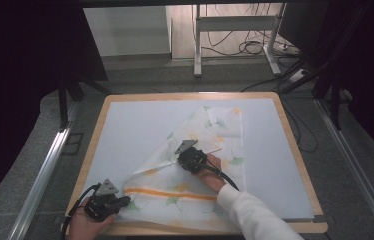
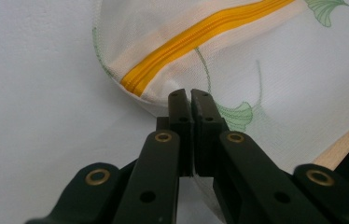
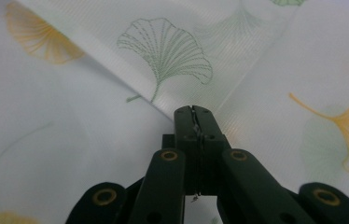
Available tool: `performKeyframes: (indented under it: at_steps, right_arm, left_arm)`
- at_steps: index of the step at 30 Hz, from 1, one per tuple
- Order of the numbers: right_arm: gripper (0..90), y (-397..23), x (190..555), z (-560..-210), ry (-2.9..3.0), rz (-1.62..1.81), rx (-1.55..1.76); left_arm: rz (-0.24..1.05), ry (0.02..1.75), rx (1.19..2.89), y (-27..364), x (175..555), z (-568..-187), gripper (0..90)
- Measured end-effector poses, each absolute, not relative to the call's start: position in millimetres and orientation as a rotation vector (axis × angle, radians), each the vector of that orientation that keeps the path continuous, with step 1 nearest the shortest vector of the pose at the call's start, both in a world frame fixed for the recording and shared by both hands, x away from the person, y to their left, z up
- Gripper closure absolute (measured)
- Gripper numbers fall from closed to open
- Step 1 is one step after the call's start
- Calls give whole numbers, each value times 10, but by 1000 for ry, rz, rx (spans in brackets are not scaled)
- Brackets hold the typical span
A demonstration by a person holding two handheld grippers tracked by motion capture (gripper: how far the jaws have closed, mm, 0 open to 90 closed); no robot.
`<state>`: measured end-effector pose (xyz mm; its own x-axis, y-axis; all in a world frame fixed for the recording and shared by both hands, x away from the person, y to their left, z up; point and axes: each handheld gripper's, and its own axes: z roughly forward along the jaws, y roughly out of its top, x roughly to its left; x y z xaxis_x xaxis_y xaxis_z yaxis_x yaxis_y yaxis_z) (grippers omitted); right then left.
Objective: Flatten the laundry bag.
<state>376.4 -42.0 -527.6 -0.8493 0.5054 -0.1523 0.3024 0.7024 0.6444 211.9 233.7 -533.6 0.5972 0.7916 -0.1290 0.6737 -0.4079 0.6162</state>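
Note:
A white cloth bag point(image 1: 195, 190) printed with green and orange ginkgo leaves lies partly folded on the pale mat point(image 1: 135, 125). An orange zipper point(image 1: 175, 193) crosses its near part. At the bag's near left corner, my left gripper point(image 1: 124, 202) is shut on the fabric just past the zipper point(image 2: 200, 37) end; in the left gripper view the jaws point(image 2: 190, 95) meet on the cloth point(image 2: 280, 70). My right gripper point(image 1: 181, 157) sits mid-table on a raised fold. There its jaws point(image 3: 192, 112) pinch the thin cloth point(image 3: 70, 140) at a crease.
The mat covers a wooden table point(image 1: 295, 150) with a raised rim. Bare mat lies to the far left and along the right side. Metal rails point(image 1: 45, 170) flank the table. Beyond it stand a white desk frame point(image 1: 197, 45) and floor cables point(image 1: 250, 47).

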Motion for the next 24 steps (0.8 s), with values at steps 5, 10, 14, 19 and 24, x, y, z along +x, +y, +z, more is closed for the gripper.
performKeyframes:
  at_steps: [5, 10, 14, 19, 24]
  right_arm:
    - [893, -296, 4004, -5285, 2582, 920, 677]
    - [892, -84, 4293, -5309, 2576, 977, 748]
    - [892, 102, 4444, -5318, 2566, 1013, 763]
    - [892, 183, 4415, -5174, 2532, 1106, 744]
    - [892, 128, 4277, -5031, 2546, 1103, 689]
  left_arm:
    - [240, 1153, 2189, 2329, 2116, -5336, 888]
    - [237, 1149, 2190, 2333, 2121, -5336, 888]
    - [236, 1146, 2187, 2337, 2126, -5339, 888]
    - [233, 1139, 2190, 2340, 2135, -5340, 887]
    - [240, 1137, 2197, 2328, 2133, -5333, 887]
